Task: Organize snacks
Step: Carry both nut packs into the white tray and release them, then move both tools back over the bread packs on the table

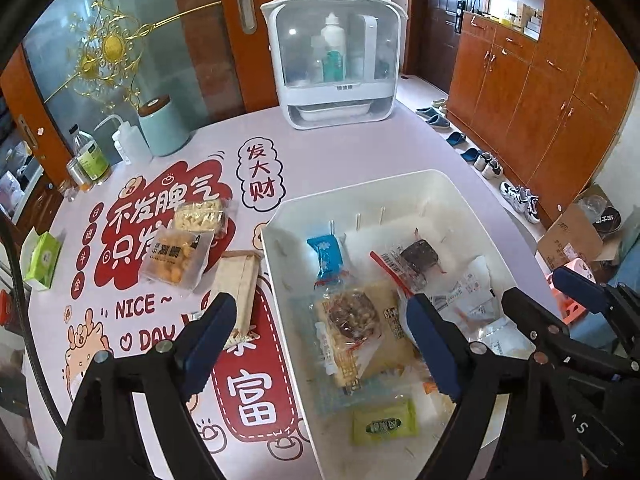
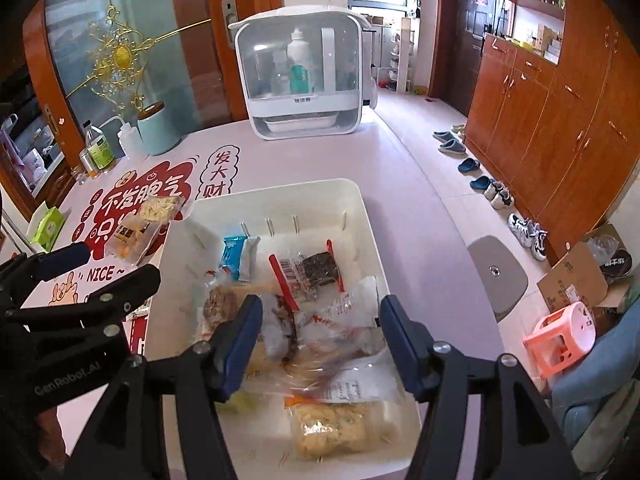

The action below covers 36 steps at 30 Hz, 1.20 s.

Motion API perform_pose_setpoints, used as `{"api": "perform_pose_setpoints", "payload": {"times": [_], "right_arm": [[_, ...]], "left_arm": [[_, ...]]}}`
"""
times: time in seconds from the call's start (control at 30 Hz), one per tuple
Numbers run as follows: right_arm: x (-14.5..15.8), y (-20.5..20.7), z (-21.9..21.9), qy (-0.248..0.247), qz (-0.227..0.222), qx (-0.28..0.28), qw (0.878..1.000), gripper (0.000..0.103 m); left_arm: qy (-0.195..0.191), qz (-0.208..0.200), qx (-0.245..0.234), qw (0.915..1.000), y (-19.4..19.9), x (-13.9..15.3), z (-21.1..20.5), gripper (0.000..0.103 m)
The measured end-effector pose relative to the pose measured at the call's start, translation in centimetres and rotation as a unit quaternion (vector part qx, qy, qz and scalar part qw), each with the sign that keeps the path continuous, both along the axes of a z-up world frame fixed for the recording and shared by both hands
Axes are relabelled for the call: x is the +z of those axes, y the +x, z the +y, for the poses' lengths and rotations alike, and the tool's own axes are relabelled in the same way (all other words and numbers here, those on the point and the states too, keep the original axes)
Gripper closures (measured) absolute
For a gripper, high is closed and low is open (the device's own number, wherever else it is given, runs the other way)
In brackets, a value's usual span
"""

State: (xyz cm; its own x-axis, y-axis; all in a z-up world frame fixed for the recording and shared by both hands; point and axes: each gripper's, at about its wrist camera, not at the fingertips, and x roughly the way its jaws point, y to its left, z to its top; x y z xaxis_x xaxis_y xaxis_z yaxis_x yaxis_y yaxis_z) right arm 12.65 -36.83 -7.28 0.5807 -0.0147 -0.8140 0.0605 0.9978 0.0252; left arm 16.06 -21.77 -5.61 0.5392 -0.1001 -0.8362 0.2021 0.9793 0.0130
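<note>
Both grippers pointed steeply down over my white bin (image 1: 360,196) on the pink table (image 1: 340,148). My left gripper (image 1: 320,344) stood with its jaws spread wide across the bin's left wall, one finger over the printed tablecloth and the other over the snacks, nothing pinched between them. My right gripper (image 2: 320,344) hung above the near half of the bin, jaws apart and gripping nothing, with wrappers lying below the gap. Inside the bin I saw a blue packet (image 1: 326,256) near the far wall, a dark cake in a clear red-edged wrapper (image 1: 416,260), a nutty bar (image 1: 352,316) on a yellow pack, a small green sachet (image 1: 384,426) at the near end, and a pale crumbly cake (image 2: 340,424) in clear wrap. Two snack packs remained outside on the tablecloth: a bag of yellow puffs (image 1: 176,260) overlapping a pale noodle-like pack (image 1: 200,216), with a beige pack (image 1: 240,284) just beside the bin's left wall.
</note>
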Motion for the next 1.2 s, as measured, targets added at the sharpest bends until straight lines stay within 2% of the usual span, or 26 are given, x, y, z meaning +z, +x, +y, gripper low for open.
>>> {"api": "perform_pose_setpoints", "payload": {"times": [0.63,1.07,1.2], "right_arm": [[-0.3,-1.0,0.8,0.007,0.014,-0.015,1.0,0.041],[-1.1,-1.5,3.0,0.014,0.032,-0.024,0.999,0.041],[-1.8,-1.6,4.2,0.02,0.044,-0.026,0.999,0.041]], "left_arm": [[0.013,0.001,-0.011,0.9999,-1.9,0.2,0.8,0.017],[0.022,0.009,-0.022,0.9995,-2.7,0.0,3.1,0.017],[0.031,0.019,-0.027,0.999,-3.0,-0.9,4.4,0.017]]}}
